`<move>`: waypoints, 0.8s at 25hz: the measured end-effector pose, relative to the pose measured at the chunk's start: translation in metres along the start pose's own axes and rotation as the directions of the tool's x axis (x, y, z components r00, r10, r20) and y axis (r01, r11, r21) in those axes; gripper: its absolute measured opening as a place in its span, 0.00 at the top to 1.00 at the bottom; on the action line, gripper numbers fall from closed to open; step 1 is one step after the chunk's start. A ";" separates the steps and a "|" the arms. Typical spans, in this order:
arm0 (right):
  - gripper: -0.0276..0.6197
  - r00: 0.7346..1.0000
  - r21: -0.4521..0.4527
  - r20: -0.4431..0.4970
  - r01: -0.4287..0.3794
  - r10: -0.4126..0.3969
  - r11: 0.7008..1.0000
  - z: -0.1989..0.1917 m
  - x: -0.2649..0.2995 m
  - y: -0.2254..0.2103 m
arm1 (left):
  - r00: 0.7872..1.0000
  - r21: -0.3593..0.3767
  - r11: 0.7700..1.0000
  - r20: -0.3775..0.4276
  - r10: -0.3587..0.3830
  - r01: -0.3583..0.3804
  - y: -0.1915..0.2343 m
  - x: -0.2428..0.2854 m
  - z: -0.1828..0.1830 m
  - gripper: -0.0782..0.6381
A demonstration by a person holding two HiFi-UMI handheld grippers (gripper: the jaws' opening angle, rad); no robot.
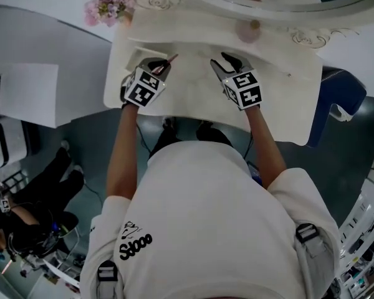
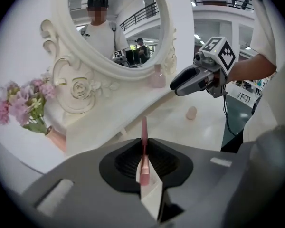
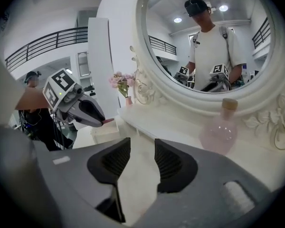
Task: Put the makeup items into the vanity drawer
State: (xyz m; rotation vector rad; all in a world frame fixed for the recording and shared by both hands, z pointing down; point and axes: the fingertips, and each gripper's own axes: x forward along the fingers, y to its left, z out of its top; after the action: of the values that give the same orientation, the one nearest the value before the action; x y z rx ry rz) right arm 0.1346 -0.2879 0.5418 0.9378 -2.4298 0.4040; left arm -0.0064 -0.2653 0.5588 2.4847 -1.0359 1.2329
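- The left tool (image 2: 143, 140) is closed on a thin pink makeup stick (image 2: 144, 127). It pinches the stick near the lower end, and the long tip pokes out past the pads. The hold is narrow, so a sharp tilt could let the stick swivel or slide free.
- In the head view this tool hangs over the left part of the pale counter (image 1: 280, 98), just beside what looks like the open vanity drawer (image 3: 103, 136). The drawer looks small. A release off centre could leave the stick on the rim, or send it over the counter's near edge to the floor.
- The stick's long tip could also catch the drawer wall on the way in and be levered out of the pads.
- The right tool (image 3: 142, 146) is open with nothing between its jaws. It is held over the middle of the counter, apart from the left tool. If both tools head for the drawer together, they could knock each other.
- Farther out, a small pink item (image 2: 192, 112) stands alone on the counter. A passing tool could tip it and set it rolling.
- Farthest away, a round pink bottle (image 3: 219, 132) with a cork-coloured stopper stands at the foot of the oval mirror (image 3: 204, 42). Pink flowers (image 2: 23, 103) sit at the far left. A careless reach could topple the bottle, which looks breakable.
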 end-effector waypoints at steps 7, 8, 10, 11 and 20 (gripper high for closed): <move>0.70 1.000 -0.025 0.004 -0.004 0.004 1.000 0.021 0.016 0.035 | 0.999 -0.003 0.999 -0.029 0.032 -0.032 0.046 -0.015 -0.031 0.80; 0.70 1.000 -0.024 0.004 0.000 0.000 1.000 0.023 0.018 0.040 | 0.999 0.016 1.000 -0.043 0.027 -0.026 0.050 -0.013 -0.036 0.80; 0.70 1.000 -0.022 0.004 0.013 -0.013 1.000 0.028 0.020 0.047 | 0.997 0.057 0.998 -0.076 0.002 0.003 0.057 -0.007 -0.047 0.80; 0.70 1.000 -0.022 0.003 0.020 -0.020 1.000 0.030 0.022 0.050 | 0.995 0.076 0.997 -0.093 -0.020 0.027 0.058 -0.003 -0.052 0.80; 0.70 0.996 -0.008 -0.017 0.089 -0.089 0.996 0.039 0.030 0.071 | 0.927 0.185 0.938 -0.295 -0.232 0.294 0.049 0.036 -0.104 0.80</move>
State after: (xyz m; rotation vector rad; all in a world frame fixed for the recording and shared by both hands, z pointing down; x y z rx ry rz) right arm 0.0527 -0.2703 0.5196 1.0317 -2.3623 0.3700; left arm -0.0894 -0.2744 0.6463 2.4165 -0.4969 1.6146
